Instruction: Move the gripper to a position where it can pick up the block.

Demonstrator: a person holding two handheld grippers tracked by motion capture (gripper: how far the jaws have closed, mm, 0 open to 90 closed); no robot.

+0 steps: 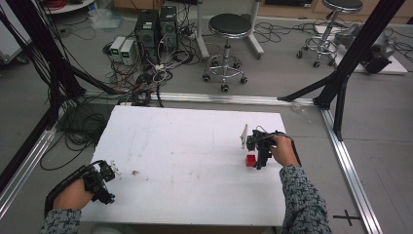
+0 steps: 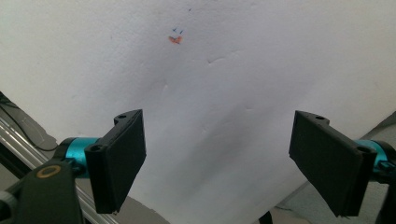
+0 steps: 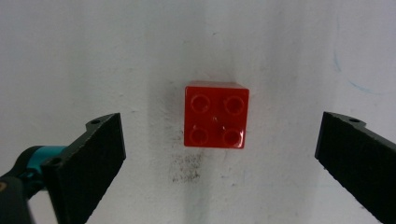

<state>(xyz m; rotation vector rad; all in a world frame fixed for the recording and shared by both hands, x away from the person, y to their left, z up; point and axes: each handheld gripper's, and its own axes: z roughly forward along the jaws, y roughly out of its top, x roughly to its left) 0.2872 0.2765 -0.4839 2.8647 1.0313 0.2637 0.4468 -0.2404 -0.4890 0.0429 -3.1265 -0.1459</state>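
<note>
A small red brick (image 1: pixel 250 160) with four studs on top (image 3: pixel 215 115) lies on the white table (image 1: pixel 195 146) at the right. My right gripper (image 1: pixel 260 158) hovers just above and beside it, pointing down; in the right gripper view its jaws stand wide apart, open, with the brick between and beyond them, untouched (image 3: pixel 219 177). My left gripper (image 1: pixel 108 176) rests at the table's left front edge, held by a hand. Its jaws are open and hold nothing (image 2: pixel 217 163), over bare white table.
A small orange and blue mark (image 2: pixel 175 39) is on the table ahead of the left gripper. Dark smudges (image 3: pixel 187 168) lie near the brick. Behind the table stand a stool (image 1: pixel 227 29), computer boxes (image 1: pixel 156 29) and tangled cables (image 1: pixel 136 78). Black frame legs (image 1: pixel 341 73) stand at right.
</note>
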